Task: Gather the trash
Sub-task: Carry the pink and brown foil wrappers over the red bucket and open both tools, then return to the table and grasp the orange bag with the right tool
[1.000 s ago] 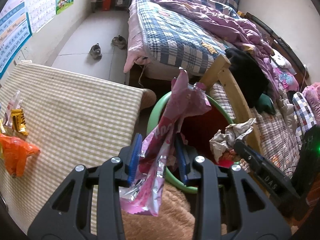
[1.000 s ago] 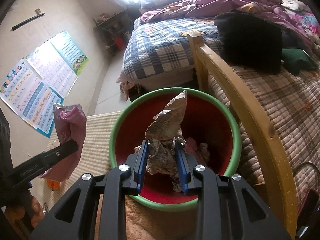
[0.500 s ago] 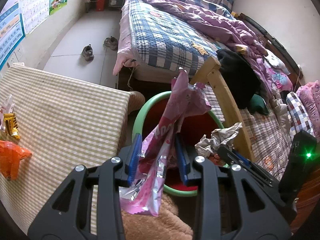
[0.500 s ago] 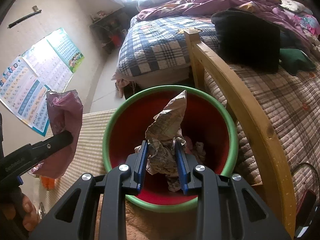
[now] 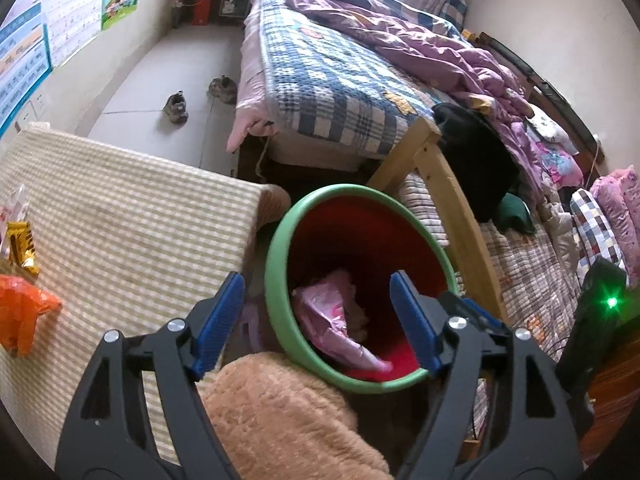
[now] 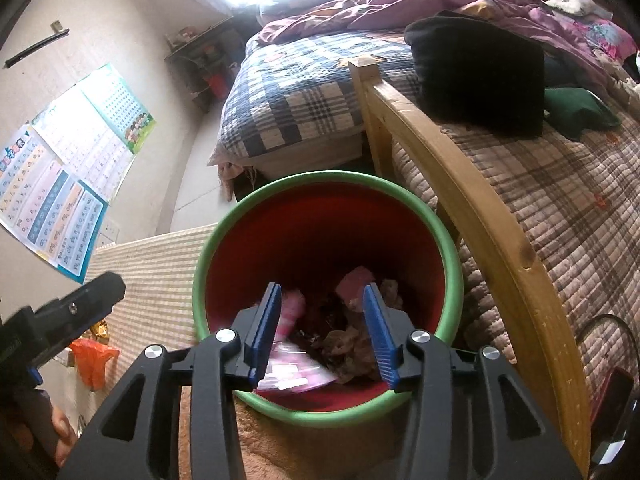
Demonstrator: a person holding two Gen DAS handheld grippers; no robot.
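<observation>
Both my grippers hang over the bin with their blue-padded jaws spread wide and nothing between them. My left gripper straddles the near-left rim, one finger over the checked cloth and the other over the bin's mouth. My right gripper sits squarely above the opening.

Just below my jaws, a fuzzy tan blanket bunches up against the near wall of the trash bin — red inside, green around the rim. Down in it lies the pink wrapper, crumpled against the near-left side; in the right wrist view it shows as a blurred pink streak low in the bin. Beside it rests the crumpled paper, brownish and wadded, among darker scraps I cannot make out.

To the left of the bin spreads the checked tablecloth. At its far left edge lie an orange plastic bag and a gold snack wrapper, close together and well apart from the bin.

Right of the bin runs a wooden bed rail, with a quilted brown cover behind it and a black garment draped over it. Farther off stands a bed with a blue plaid quilt and a rumpled purple duvet. A pair of shoes sits on the floor beyond the table — posters hang on the far wall.
</observation>
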